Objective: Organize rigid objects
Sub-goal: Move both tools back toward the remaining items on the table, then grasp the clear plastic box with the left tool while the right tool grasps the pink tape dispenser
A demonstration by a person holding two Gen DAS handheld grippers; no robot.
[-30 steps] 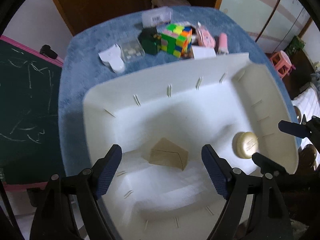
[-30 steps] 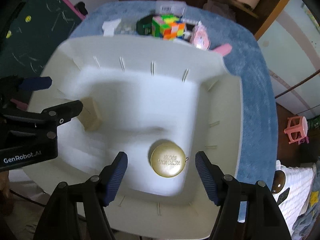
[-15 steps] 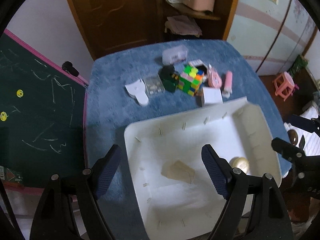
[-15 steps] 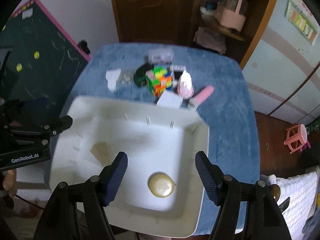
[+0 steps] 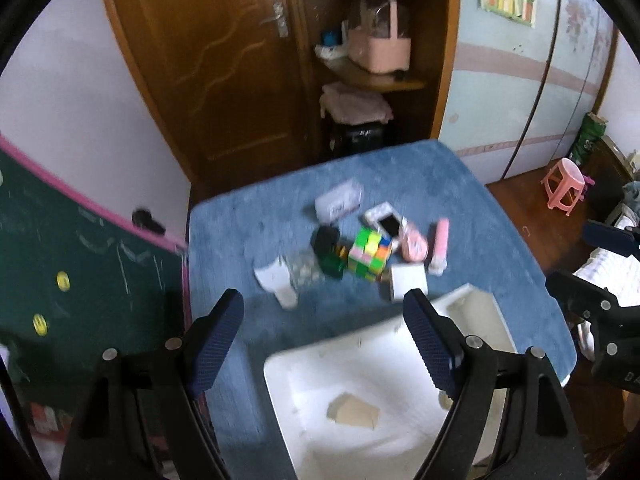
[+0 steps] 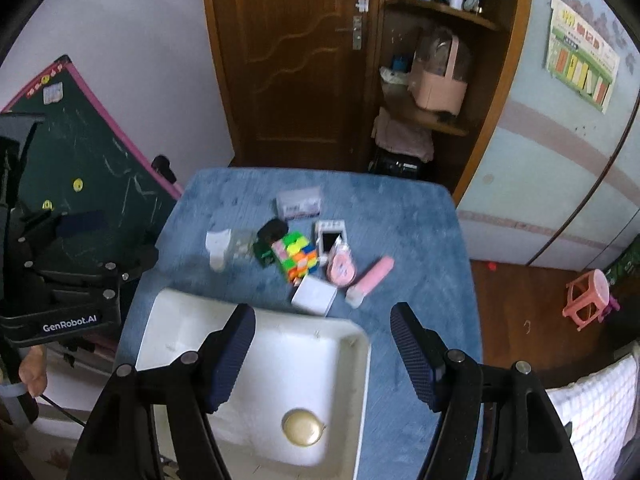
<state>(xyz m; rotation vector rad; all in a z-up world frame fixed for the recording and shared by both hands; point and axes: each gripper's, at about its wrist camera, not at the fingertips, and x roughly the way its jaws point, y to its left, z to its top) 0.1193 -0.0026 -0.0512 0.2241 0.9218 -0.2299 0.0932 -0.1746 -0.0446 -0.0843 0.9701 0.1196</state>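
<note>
A white tray (image 5: 392, 330) (image 6: 352, 344) sits at the near edge of a blue-covered table (image 5: 248, 232) (image 6: 420, 216). In it lie a tan wedge-shaped block (image 5: 354, 410) and a round gold tin (image 6: 302, 427). Beyond the tray is a cluster: a multicoloured cube (image 5: 369, 254) (image 6: 297, 256), a dark green box (image 5: 328, 254), a white box (image 5: 408, 280) (image 6: 314, 296), a pink tube (image 5: 440, 246) (image 6: 372, 280), a white phone-like device (image 6: 330, 236) and a clear case (image 5: 339, 202). My left gripper (image 5: 324, 344) and right gripper (image 6: 322, 358) are both open, empty and high above the tray.
A green chalkboard (image 5: 80, 264) leans left of the table. A brown door (image 6: 288, 60) and corner shelves with a pink basket (image 5: 378, 46) stand behind. A pink stool (image 6: 588, 300) is on the floor at the right.
Both grippers have risen and pulled back from just over the tray, so the whole table and room now show. The block and tin stay in the tray.
</note>
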